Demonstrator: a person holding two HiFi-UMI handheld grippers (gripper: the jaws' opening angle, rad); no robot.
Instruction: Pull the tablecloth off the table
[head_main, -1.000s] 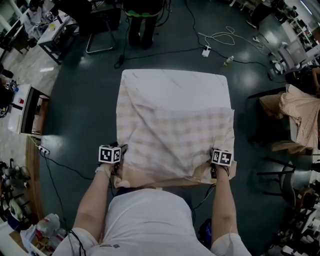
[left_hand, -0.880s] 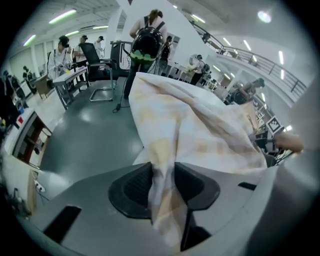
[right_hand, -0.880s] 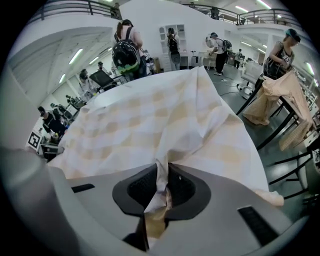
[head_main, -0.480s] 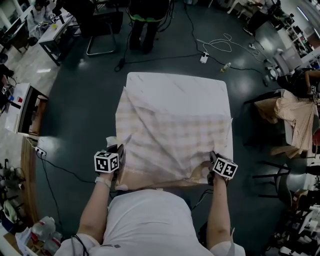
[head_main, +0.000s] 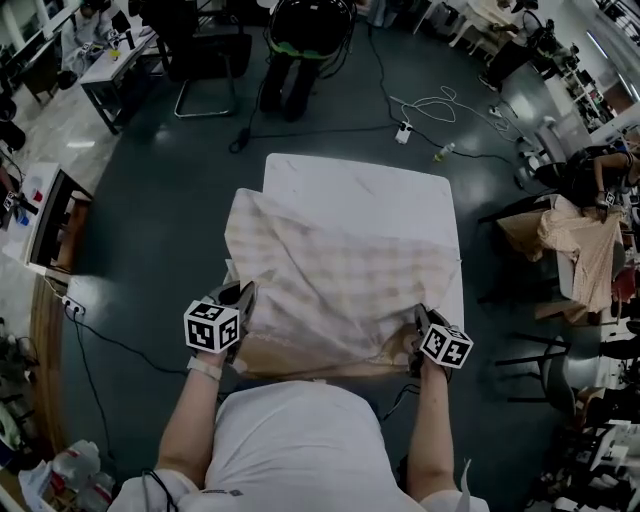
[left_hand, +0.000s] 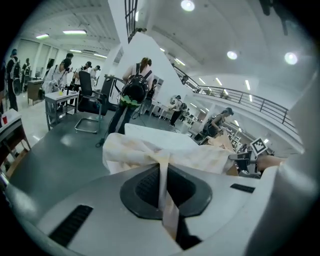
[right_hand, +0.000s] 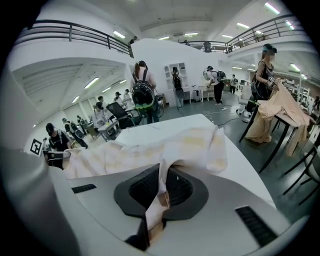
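Tablecloth (head_main: 340, 285): pale checked fabric, rumpled and bunched across the centre of the head view, its far edge lying short of the white table's (head_main: 360, 185) far end, which shows bare at upper centre. My left fingers (left_hand: 142, 189): pressed together on a thin fold at the cloth's lower-left corner. My right fingers (right_hand: 140, 192): likewise clamped tight on a gathered fold at the lower-right corner.

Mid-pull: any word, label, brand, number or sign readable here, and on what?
No readable text anywhere.
The cubes on the left gripper and right gripper: black-and-white square markers only, no letters.
The tablecloth: faint checks, no print.
Background benches: too small and blurred to read.
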